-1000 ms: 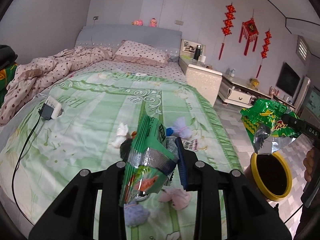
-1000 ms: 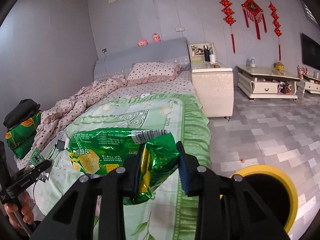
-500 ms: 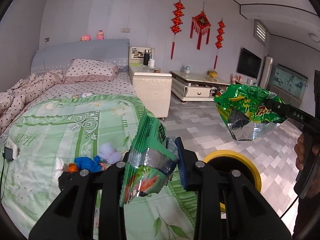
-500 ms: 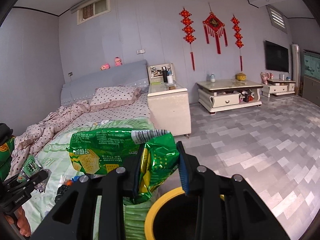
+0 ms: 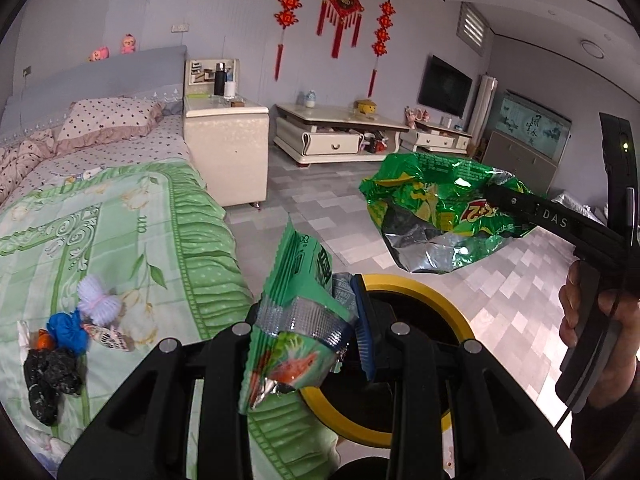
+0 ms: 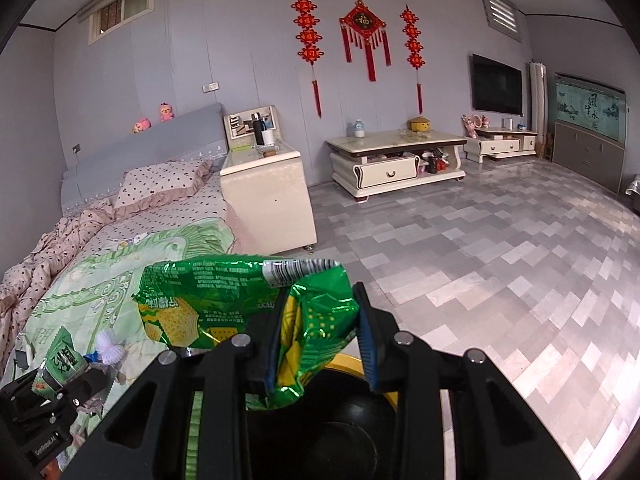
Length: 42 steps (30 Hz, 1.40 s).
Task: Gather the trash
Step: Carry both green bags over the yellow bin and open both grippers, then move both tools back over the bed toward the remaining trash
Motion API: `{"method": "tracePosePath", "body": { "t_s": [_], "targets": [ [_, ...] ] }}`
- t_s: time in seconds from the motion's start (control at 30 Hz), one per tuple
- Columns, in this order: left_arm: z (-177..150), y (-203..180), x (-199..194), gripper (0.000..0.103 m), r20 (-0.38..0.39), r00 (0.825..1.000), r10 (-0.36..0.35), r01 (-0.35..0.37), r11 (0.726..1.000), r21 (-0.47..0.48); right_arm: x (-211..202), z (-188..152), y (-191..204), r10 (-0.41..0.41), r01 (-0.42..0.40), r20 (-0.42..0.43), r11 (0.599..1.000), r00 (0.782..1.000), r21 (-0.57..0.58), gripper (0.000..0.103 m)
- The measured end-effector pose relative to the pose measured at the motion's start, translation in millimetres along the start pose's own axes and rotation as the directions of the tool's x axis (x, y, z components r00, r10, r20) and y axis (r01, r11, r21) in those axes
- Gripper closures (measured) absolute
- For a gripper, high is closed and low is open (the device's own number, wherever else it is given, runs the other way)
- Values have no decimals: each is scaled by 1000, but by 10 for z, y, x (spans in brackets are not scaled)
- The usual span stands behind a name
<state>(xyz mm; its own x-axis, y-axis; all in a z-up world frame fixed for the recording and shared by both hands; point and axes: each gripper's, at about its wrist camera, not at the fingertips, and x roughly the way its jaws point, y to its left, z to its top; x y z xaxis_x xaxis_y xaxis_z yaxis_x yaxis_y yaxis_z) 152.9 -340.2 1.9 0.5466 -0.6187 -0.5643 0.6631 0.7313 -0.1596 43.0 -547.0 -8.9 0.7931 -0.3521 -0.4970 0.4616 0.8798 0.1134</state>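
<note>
My left gripper (image 5: 310, 324) is shut on a green snack wrapper (image 5: 296, 320) and holds it over the near rim of a yellow-rimmed black bin (image 5: 448, 300) beside the bed. My right gripper (image 6: 318, 340) is shut on a crumpled green chip bag (image 6: 224, 300) above the same bin (image 6: 348, 360). That chip bag also shows in the left wrist view (image 5: 440, 208), up and to the right of the bin. More trash lies on the bed: a white and blue yarn wad (image 5: 86, 312), a small wrapper (image 5: 110, 336) and a black crumpled bag (image 5: 50, 376).
The bed with a green quilt (image 5: 120, 232) is on the left. A cream nightstand (image 6: 266, 192) stands at its head, a low TV cabinet (image 6: 396, 164) against the far wall. Grey tiled floor (image 6: 500, 260) stretches to the right.
Both grippers have swung right, away from the bed, and now hang over the bin. Each still holds its wrapper.
</note>
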Motion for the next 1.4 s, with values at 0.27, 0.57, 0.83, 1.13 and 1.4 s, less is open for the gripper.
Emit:
{"method": "tracePosePath", "body": {
  "t_s": [0.27, 0.57, 0.83, 1.13, 1.4],
  "targets": [
    [-353, 16, 601, 73, -124, 990, -73, 68, 997, -44, 416, -272, -143, -60, 61, -88, 998, 994, 0, 73],
    [-547, -101, 836, 68, -169, 978, -118, 113, 993, -41, 673, -464, -323, -73, 76, -151, 997, 986, 15, 71],
    [-561, -64, 747, 44, -148, 981, -122, 116, 992, -50, 640, -445, -395, -91, 97, -157, 995, 983, 34, 56],
    [-527, 193, 401, 20, -88, 995, -45, 41, 998, -52, 516, -453, -341, -95, 104, -153, 993, 984, 49, 41],
    [-554, 641, -54, 12, -26, 996, 80, -81, 994, -69, 200, -419, 68, 24, -23, -73, 1000, 997, 16, 31]
  ]
}}
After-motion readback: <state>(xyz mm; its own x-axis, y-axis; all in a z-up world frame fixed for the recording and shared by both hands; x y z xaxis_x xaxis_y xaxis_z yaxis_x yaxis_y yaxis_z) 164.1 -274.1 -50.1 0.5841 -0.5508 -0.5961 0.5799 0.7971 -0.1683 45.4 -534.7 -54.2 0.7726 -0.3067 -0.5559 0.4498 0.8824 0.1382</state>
